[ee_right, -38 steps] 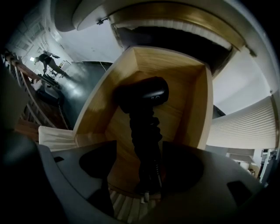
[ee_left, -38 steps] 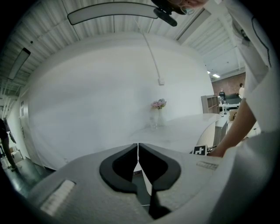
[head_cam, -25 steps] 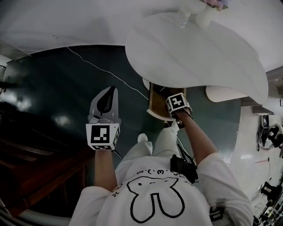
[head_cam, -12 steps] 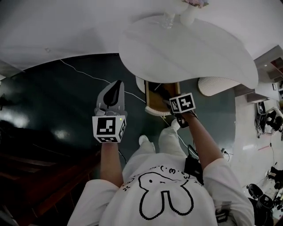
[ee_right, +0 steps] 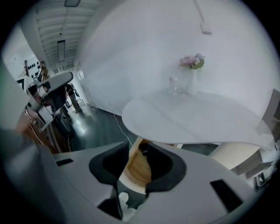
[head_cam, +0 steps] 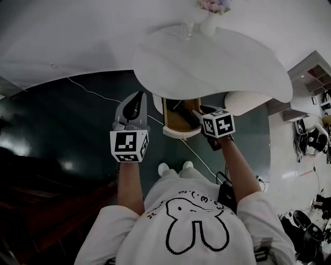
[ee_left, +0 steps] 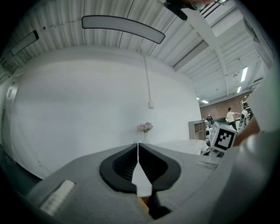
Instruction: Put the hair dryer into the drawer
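Under the round white table (head_cam: pixel 207 62) a wooden drawer (head_cam: pixel 175 124) with a curved white front stands pulled out. A dark thing, apparently the hair dryer (head_cam: pixel 181 107), lies inside it. My right gripper (head_cam: pixel 200 115) hangs just right of the drawer, above it and angled down. Its jaws are closing with nothing between them; in the right gripper view the drawer's wood (ee_right: pixel 138 168) shows through the gap of the right gripper (ee_right: pixel 136 148). My left gripper (head_cam: pixel 132 102) is shut and empty, left of the drawer. In the left gripper view the left gripper (ee_left: pixel 138 151) points level at the wall.
A vase of flowers (head_cam: pixel 209 13) and a glass (head_cam: pixel 186 28) stand at the table's far edge. A white cable (head_cam: pixel 93 92) runs over the dark floor. A ribbed white object (head_cam: pixel 247 98) sits right of the drawer. My feet (head_cam: pixel 173 166) are below it. Dark wooden furniture fills the lower left.
My right gripper has lifted out of the drawer and drawn back to the right. The left gripper has risen a little toward the table.
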Motion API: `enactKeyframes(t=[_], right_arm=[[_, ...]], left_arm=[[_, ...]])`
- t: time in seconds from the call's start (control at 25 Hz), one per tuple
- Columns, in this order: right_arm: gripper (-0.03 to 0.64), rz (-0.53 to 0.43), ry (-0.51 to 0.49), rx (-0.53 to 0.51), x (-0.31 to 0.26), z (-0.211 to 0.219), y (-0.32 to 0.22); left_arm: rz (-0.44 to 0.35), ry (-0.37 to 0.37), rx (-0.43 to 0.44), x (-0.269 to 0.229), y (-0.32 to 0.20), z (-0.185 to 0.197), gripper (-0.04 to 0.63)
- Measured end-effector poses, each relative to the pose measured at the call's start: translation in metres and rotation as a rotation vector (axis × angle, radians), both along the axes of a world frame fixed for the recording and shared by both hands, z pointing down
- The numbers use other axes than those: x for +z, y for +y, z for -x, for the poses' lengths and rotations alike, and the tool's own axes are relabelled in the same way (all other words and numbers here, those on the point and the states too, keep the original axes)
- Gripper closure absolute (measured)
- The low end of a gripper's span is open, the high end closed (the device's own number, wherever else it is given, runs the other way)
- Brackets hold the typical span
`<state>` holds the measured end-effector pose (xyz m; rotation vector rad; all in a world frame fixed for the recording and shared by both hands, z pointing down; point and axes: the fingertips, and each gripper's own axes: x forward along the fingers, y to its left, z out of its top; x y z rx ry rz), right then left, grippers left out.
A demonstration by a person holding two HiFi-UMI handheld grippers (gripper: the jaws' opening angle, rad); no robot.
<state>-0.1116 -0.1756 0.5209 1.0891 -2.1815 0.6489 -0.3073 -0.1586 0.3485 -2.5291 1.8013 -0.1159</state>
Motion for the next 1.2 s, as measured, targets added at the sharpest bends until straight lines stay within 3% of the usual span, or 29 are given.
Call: enactKeyframes(t=[0.12,0.4,0.72,1.0,1.2], right_arm=[[0.618,-0.116,-0.025,-0.003,-0.036,-0.01,-0.007],[0.62,-0.334,-0.131,-0.034,-0.128,-0.022,-0.002],[0.62,-0.722,-0.164,0.013,-0.249,-0.042,0.009],[0.62,-0.901,-0.209,0.101,-0.318,-0.084,0.03],[0.62,-1.038,-0.155,0.122,-0.353,-0.103,0.045]], left_arm=[[-0.026,0.012,-0.022,-0.013,-0.001,-0.008,0.574],[-0.098,-0.01,-0.022,-0.051,0.005,-0.03,0.574],[-0.177,-0.053,-0.005,-0.091,0.01,-0.049,0.574],[-0.269,-0.081,0.024,-0.131,0.016,-0.074,0.574],[-0.336,-0.103,0.043,-0.158,0.018,-0.086,0.574]])
